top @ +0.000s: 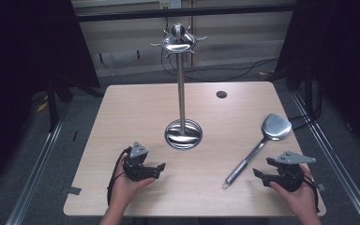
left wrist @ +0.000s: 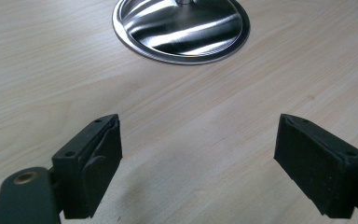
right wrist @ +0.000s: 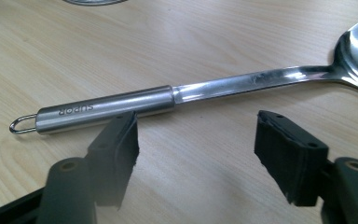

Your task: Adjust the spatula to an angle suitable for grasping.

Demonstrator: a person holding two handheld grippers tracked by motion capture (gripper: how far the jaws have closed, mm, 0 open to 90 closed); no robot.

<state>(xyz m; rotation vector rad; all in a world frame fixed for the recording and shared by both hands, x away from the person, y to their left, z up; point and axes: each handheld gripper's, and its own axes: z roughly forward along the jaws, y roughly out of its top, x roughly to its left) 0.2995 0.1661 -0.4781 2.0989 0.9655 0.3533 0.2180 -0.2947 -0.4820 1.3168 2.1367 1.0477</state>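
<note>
A steel spatula [top: 258,144] lies flat on the wooden table [top: 136,108], blade far right, handle with a hanging loop pointing near left. In the right gripper view its handle [right wrist: 121,105] runs across just beyond my jaws. My right gripper [top: 261,174] rests low at the table's near right, open, nothing between its pads. A steel utensil stand [top: 182,84] with a round base [top: 183,134] and hooks on top rises at the table's middle. My left gripper [top: 161,168] sits near left, open and empty, facing the base [left wrist: 182,29].
A small dark round hole [top: 221,94] marks the table's far right part. Dark curtains flank both sides, and cables lie on the floor behind the table. Bare wood stretches between the two grippers.
</note>
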